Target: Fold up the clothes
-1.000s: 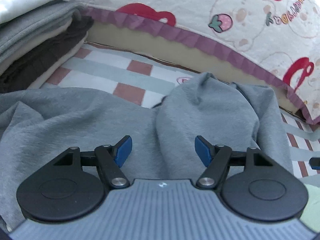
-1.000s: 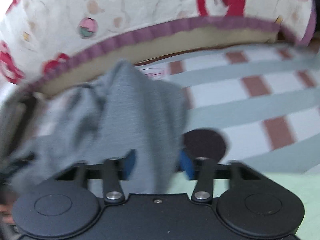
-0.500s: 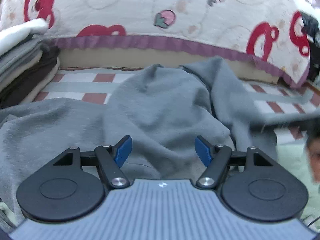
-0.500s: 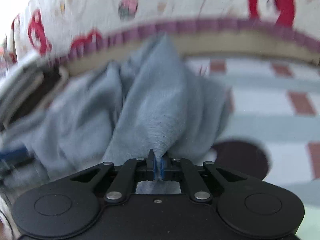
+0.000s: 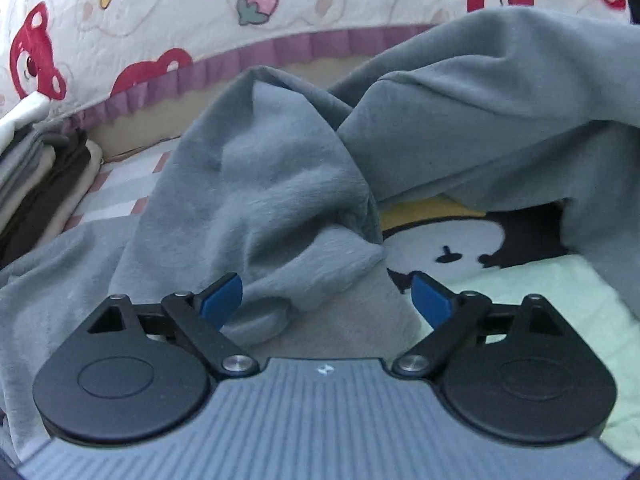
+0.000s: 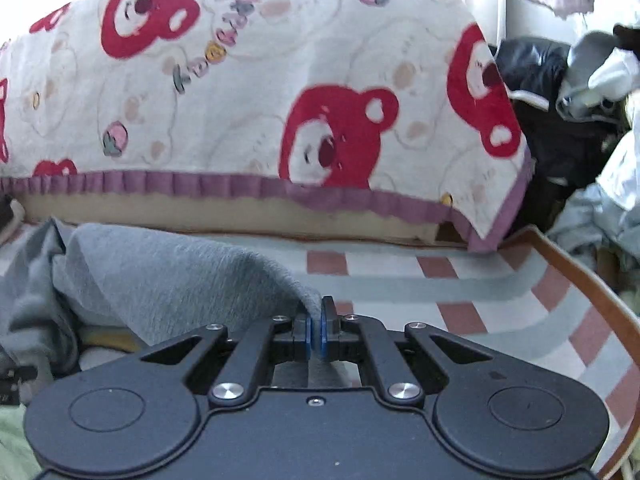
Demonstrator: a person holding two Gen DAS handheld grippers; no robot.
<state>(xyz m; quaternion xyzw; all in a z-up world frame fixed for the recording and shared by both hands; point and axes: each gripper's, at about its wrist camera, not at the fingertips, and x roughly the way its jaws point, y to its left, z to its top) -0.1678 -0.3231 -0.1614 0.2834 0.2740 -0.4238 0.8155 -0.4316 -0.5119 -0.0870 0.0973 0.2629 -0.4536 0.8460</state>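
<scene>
Two grippers, one garment: right gripper is pinched tight on an edge of the grey sweatshirt, crumpled on the bed, while left gripper's jaws are opening over a bunched fold. Thin pinch could slip under tension.
</scene>
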